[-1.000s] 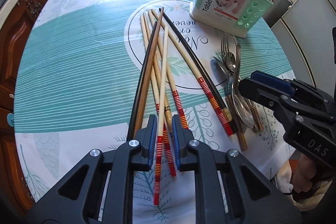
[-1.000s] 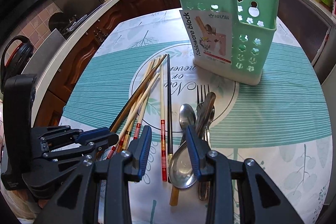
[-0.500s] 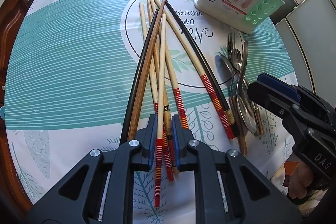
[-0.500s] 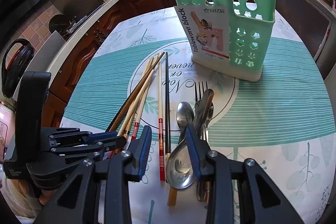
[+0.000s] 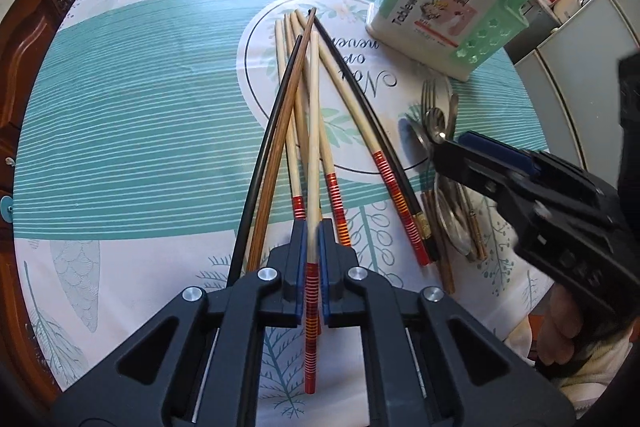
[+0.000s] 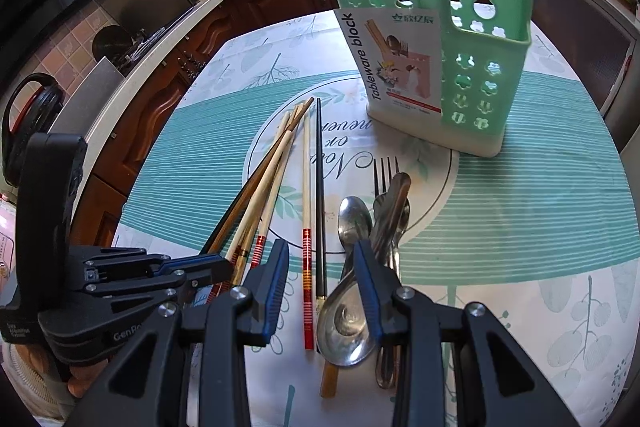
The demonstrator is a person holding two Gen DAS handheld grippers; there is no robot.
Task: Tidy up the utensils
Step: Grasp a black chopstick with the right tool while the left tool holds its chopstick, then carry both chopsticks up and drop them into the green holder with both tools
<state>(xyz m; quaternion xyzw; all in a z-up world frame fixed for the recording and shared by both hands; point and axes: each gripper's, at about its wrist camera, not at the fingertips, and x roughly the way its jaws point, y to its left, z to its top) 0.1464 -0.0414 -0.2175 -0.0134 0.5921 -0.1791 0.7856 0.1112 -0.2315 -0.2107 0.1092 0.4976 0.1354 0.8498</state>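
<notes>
Farthest left on the leaf-print tablecloth: a black chopstick beside a brown chopstick, long axes running away from the camera, tips leaning right toward the holder. At centre, left gripper clenched on a pale chopstick at its red-striped end, thin tip pointing straight ahead over the fanned pile. Further right, right gripper spread wide, nothing between the pads, low over a spoon and fork lying lengthwise. Far right, upright green tableware holder with two chopsticks already inside.
</notes>
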